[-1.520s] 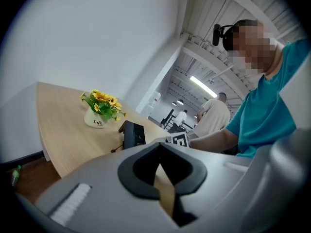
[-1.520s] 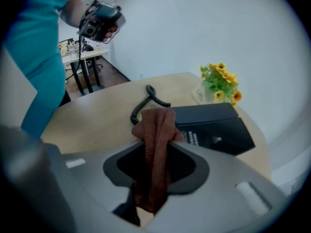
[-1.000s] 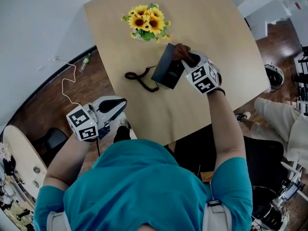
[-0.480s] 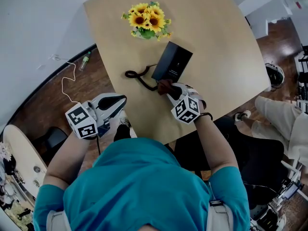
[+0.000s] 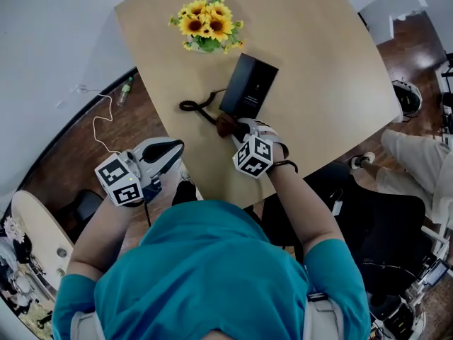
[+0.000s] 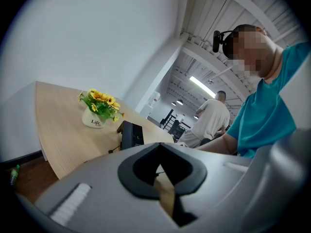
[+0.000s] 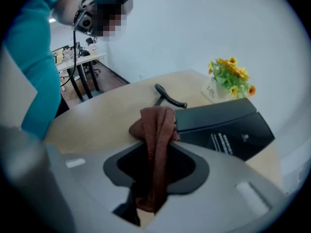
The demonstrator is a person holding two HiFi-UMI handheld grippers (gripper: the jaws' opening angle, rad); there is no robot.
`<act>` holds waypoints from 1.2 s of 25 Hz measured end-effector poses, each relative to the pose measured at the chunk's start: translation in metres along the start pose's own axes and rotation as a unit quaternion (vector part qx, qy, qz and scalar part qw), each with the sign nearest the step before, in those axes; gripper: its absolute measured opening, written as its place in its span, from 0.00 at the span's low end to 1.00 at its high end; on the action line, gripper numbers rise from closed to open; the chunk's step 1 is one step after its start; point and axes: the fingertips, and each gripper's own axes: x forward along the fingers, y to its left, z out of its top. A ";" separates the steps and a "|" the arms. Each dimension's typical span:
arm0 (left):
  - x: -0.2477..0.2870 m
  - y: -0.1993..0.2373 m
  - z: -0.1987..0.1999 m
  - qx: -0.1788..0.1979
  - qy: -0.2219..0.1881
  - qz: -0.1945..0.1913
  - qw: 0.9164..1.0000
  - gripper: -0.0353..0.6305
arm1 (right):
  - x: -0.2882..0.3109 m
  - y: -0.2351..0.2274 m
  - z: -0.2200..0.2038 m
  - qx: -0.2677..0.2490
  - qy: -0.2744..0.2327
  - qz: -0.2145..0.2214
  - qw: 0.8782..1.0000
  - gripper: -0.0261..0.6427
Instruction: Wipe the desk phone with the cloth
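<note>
The black desk phone (image 5: 248, 87) lies on the light wooden table (image 5: 318, 55), its coiled cord (image 5: 195, 108) trailing left. My right gripper (image 5: 237, 130) is shut on a brown cloth (image 5: 226, 125) at the phone's near-left corner. In the right gripper view the cloth (image 7: 156, 130) hangs folded between the jaws, touching the phone (image 7: 223, 125) at its edge, with the cord (image 7: 170, 97) beyond. My left gripper (image 5: 170, 153) is off the table's left edge, shut and holding nothing. From the left gripper view the phone (image 6: 131, 135) appears small and far off.
A white pot of sunflowers (image 5: 205, 25) stands behind the phone near the table's far-left corner. A bottle (image 5: 124, 91) and a white cable (image 5: 99, 126) lie on the floor at left. Another person's legs (image 5: 417, 168) show at right, past the table edge.
My right gripper has carried the cloth from the phone's far side down along it to its near-left corner, toward me. The left gripper has stayed put.
</note>
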 end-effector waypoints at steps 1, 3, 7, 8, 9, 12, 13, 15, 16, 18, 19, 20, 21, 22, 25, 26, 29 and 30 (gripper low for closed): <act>0.000 0.000 -0.001 -0.002 0.000 0.000 1.000 0.06 | -0.003 -0.003 -0.005 0.005 0.004 -0.003 1.000 0.22; 0.001 0.000 -0.002 -0.003 0.002 -0.001 1.000 0.06 | -0.011 -0.006 -0.018 0.012 0.013 -0.009 1.000 0.22; 0.002 0.000 -0.003 -0.004 0.002 -0.004 1.000 0.06 | -0.031 -0.013 -0.055 0.035 0.035 -0.030 0.998 0.22; 0.002 0.000 -0.002 -0.005 0.002 -0.004 1.000 0.06 | -0.037 -0.018 -0.065 0.048 0.038 -0.039 0.997 0.22; 0.002 0.001 -0.001 -0.004 0.003 -0.005 1.000 0.06 | -0.043 -0.025 -0.073 0.064 0.036 -0.049 0.996 0.22; 0.000 0.002 -0.001 -0.003 0.008 -0.005 1.000 0.06 | -0.064 -0.058 -0.082 0.169 -0.031 -0.070 0.983 0.22; 0.001 0.002 -0.002 -0.004 0.009 -0.003 1.000 0.06 | -0.072 -0.076 -0.081 0.227 -0.078 -0.068 0.968 0.22; 0.003 0.000 -0.005 -0.007 0.010 0.004 1.000 0.06 | -0.086 -0.120 -0.074 0.342 -0.182 -0.049 0.921 0.22; 0.003 -0.001 -0.007 -0.009 0.012 0.007 1.000 0.06 | -0.090 -0.141 -0.067 0.386 -0.227 -0.037 0.893 0.22; 0.002 -0.001 -0.009 -0.009 0.023 0.009 1.000 0.06 | -0.091 -0.172 -0.053 0.441 -0.293 -0.019 0.848 0.22; 0.002 -0.002 -0.009 -0.008 0.029 0.010 0.999 0.06 | -0.088 -0.183 -0.047 0.455 -0.314 -0.012 0.833 0.22; 0.002 -0.003 -0.010 -0.008 0.034 0.011 0.999 0.06 | -0.085 -0.191 -0.042 0.463 -0.328 -0.007 0.823 0.22; 0.003 -0.004 -0.010 -0.007 0.039 0.013 0.999 0.06 | -0.082 -0.198 -0.039 0.467 -0.338 -0.003 0.817 0.22; 0.003 -0.006 -0.011 -0.006 0.043 0.015 0.999 0.06 | -0.080 -0.201 -0.037 0.470 -0.346 0.000 0.812 0.22; 0.003 -0.007 -0.011 -0.003 0.053 0.021 0.998 0.06 | -0.077 -0.195 -0.036 0.468 -0.358 0.012 0.807 0.22; 0.003 -0.006 -0.011 -0.003 0.056 0.023 0.998 0.06 | -0.075 -0.187 -0.037 0.466 -0.356 0.020 0.810 0.22; 0.006 -0.006 -0.013 -0.005 0.065 0.023 0.998 0.06 | -0.065 -0.149 -0.040 0.456 -0.340 0.053 0.821 0.22; 0.008 -0.007 -0.015 -0.005 0.069 0.021 0.997 0.06 | -0.061 -0.133 -0.041 0.451 -0.333 0.065 0.826 0.22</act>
